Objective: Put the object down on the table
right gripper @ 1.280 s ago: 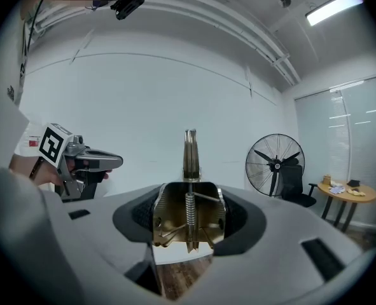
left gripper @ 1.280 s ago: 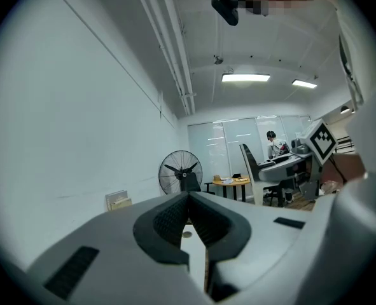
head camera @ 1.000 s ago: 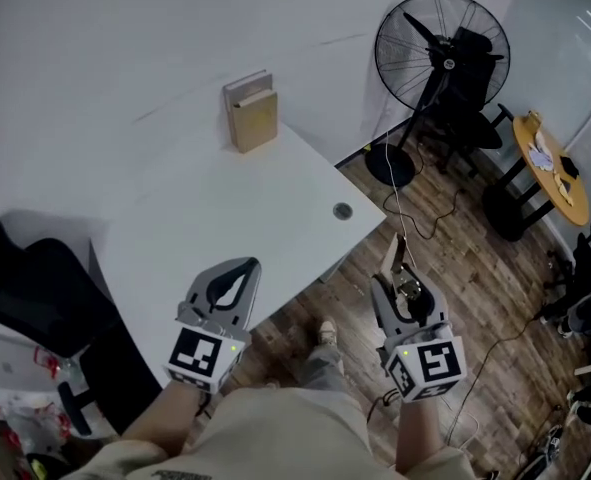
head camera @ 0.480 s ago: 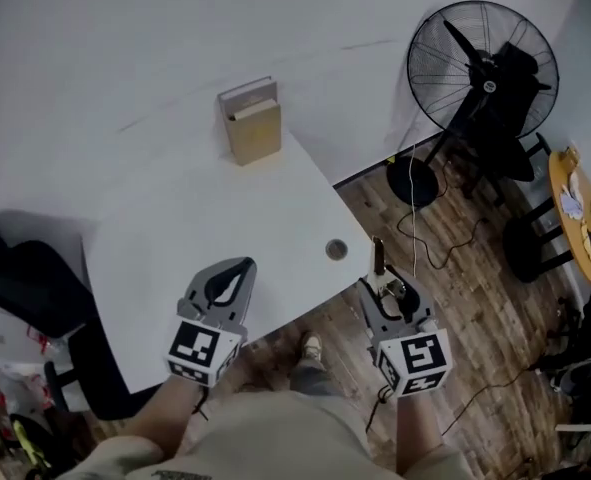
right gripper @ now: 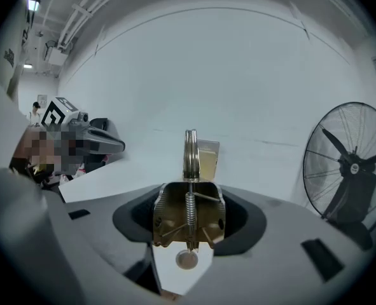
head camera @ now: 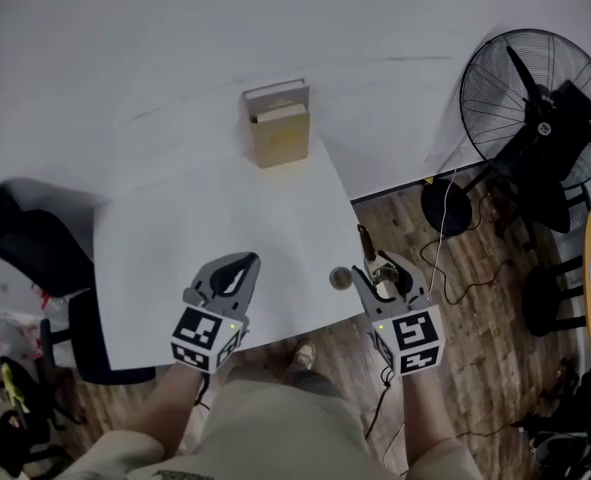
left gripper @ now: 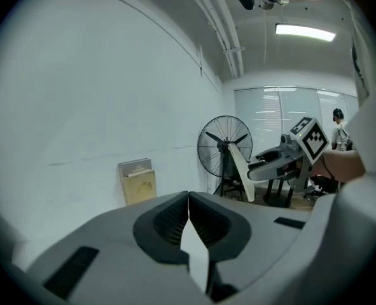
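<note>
A brass-coloured metal tool with a spring (right gripper: 188, 216) sits between the jaws of my right gripper (right gripper: 188, 202), which is shut on it. Its long thin end (head camera: 363, 240) points away from me, up past the jaws. In the head view my right gripper (head camera: 380, 270) hovers at the right front edge of the white table (head camera: 205, 218), beside a round cable hole (head camera: 340, 278). My left gripper (head camera: 233, 266) hangs over the table's front part, shut and empty, its jaws meeting (left gripper: 188, 199). The left gripper view shows the right gripper (left gripper: 273, 165) with the tool.
A tan book or box (head camera: 278, 123) stands at the table's far edge against the white wall. A black floor fan (head camera: 535, 118) stands on the wooden floor to the right, with a cord trailing. A black chair (head camera: 35, 248) is at the table's left.
My right gripper, still holding the tool, has moved left from over the floor to the table's right front edge. The left gripper has stayed over the table. The view has swung.
</note>
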